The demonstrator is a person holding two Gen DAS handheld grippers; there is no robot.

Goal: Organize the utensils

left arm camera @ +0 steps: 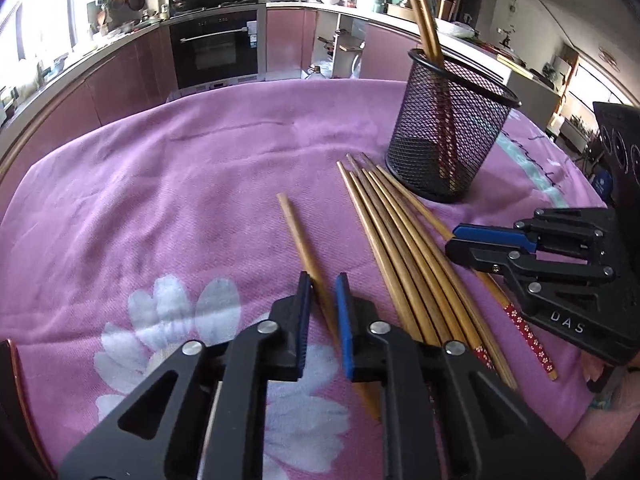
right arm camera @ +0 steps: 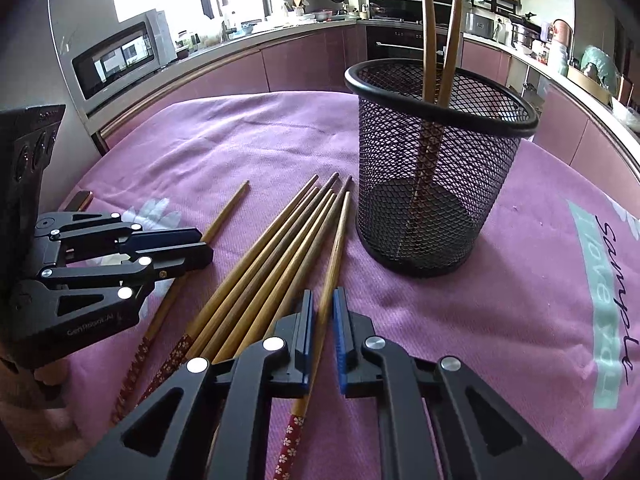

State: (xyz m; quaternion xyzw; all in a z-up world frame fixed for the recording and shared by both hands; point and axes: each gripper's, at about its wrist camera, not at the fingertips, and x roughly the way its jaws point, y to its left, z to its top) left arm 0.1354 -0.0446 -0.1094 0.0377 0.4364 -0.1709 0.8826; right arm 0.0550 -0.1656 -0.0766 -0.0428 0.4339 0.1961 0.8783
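surface point(left arm camera: 160, 184): It is wearing a pink cloth with white flowers, and everything is sitting on it.
cup point(right arm camera: 436, 184): A black mesh cup is standing upright at the far side. Two sticks point(right arm camera: 430, 32) are already leaning inside it.
pile of chopsticks point(left arm camera: 404, 248): Wooden sticks are lying side by side on the cloth, just in front of the cup.
lone chopstick point(left arm camera: 298, 236): It is lying apart, to the left of the pile.
left tool point(left arm camera: 323, 280): Its blue pads are squeezing the lone chopstick near the middle.
right tool point(right arm camera: 322, 300): It is squeezing shut on the end chopstick point(right arm camera: 338, 240) of the pile, the one nearest the cup.
how they are handling: I think the sticks are light, stiff and smooth, so they may be slipping or swinging. Holding near the middle is looking safest.
what each view is showing: The left view is showing the left tool's grip. The right view is showing the right tool's grip and the cup's bottom more clearly.
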